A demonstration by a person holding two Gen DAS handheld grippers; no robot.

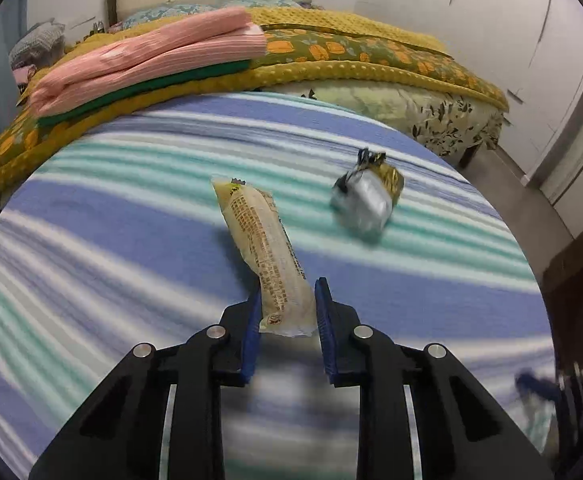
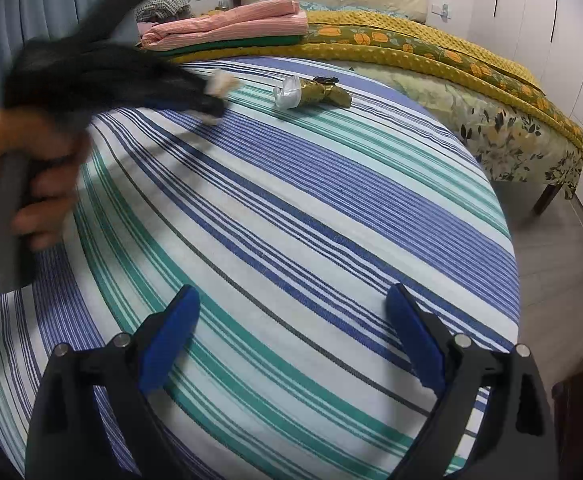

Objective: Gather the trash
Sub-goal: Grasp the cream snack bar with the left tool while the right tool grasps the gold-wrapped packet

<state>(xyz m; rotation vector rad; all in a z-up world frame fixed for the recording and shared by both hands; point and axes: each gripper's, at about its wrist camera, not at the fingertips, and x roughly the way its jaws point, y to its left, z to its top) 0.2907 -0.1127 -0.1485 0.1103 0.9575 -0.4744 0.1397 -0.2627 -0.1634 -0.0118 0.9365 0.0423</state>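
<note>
At the far left of the right wrist view, the person's left hand (image 2: 31,184) grips a grey handle, and the left claw (image 2: 195,96) reaches from it over the striped bedsheet (image 2: 291,208), blurred, with a pale scrap of wrapper at its tip. In the left wrist view that left claw (image 1: 287,304) is clamped on the near end of a long cream snack wrapper (image 1: 263,248) printed with orange text. The 2 blue pads (image 1: 251,320) press its sides, and the wrapper juts forward and up over the sheet.

To the right of it, a crumpled gold-and-silver foil wrapper (image 1: 367,196) lies on the blue, teal and white stripes, well apart from the cream one; in the right wrist view the same foil wrapper (image 2: 311,92) rests toward the far side of the sheet.

Behind, a folded pink cloth (image 1: 151,60) sits on a green one, both on a mustard quilt (image 1: 371,68) with an orange floral band.

Lower in the right wrist view, the right claw (image 2: 291,336) hangs over the sheet with its blue pads (image 2: 171,332) spread wide and nothing between them.

At the far right stand white wardrobe doors (image 2: 531,20).
</note>
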